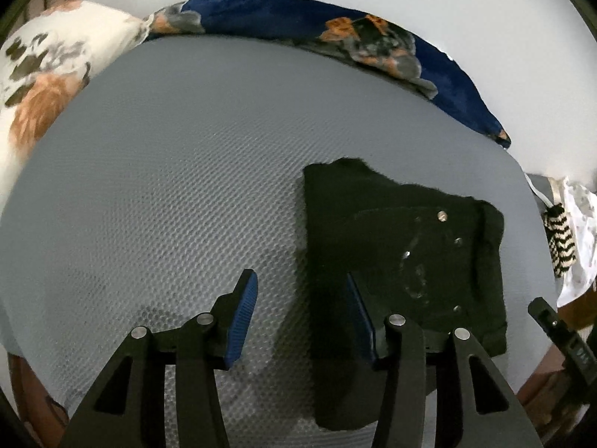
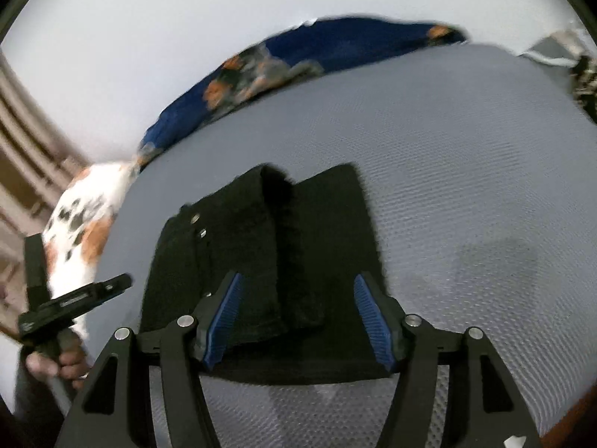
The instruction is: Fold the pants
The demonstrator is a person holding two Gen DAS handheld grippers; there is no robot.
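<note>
Black pants (image 1: 403,261) lie folded into a compact stack on the grey textured mattress (image 1: 168,205), metal rivets showing on top. My left gripper (image 1: 302,310) is open and empty, hovering over the stack's left edge. In the right wrist view the folded pants (image 2: 268,261) lie right under my right gripper (image 2: 298,310), which is open and empty above them. The other gripper (image 2: 74,298), held in a hand, shows at the left of that view.
A blue floral blanket (image 1: 298,26) runs along the mattress's far edge. A white floral pillow (image 1: 48,74) lies at the far left. A black-and-white zigzag cloth (image 1: 559,242) sits at the right edge. A white wall stands behind.
</note>
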